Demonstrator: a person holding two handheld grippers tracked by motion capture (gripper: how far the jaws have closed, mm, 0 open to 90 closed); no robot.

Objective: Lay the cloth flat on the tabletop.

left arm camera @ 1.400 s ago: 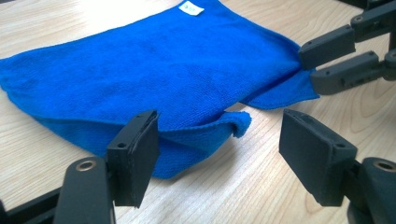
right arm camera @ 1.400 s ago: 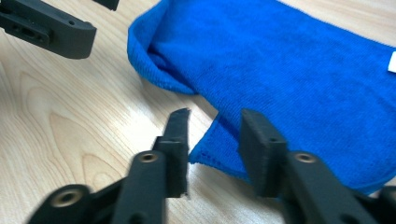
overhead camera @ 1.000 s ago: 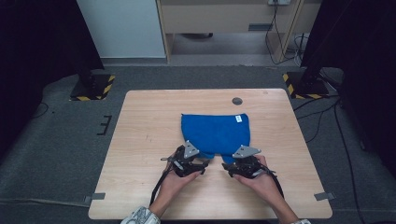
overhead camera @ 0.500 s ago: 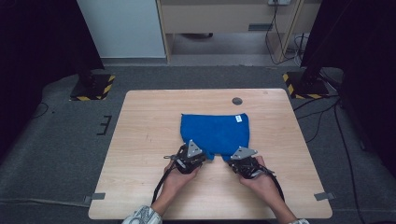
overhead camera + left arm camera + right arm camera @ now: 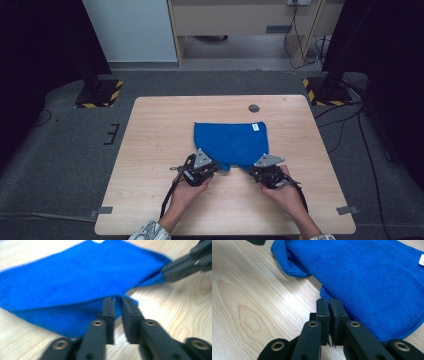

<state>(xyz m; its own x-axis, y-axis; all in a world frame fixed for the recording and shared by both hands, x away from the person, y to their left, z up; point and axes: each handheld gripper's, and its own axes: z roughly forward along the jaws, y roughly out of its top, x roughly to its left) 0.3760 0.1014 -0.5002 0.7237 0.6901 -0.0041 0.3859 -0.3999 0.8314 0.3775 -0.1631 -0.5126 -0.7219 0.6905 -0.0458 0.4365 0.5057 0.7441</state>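
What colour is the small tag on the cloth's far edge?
White, against the blue cloth; the tag shows best in the right gripper view.

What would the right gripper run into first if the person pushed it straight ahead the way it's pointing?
The blue cloth. The right gripper already has its jaws shut on the cloth's near corner, so it would push straight into the fabric, probably bunching it across the wooden table. Beyond the cloth, nothing else appears in that line.
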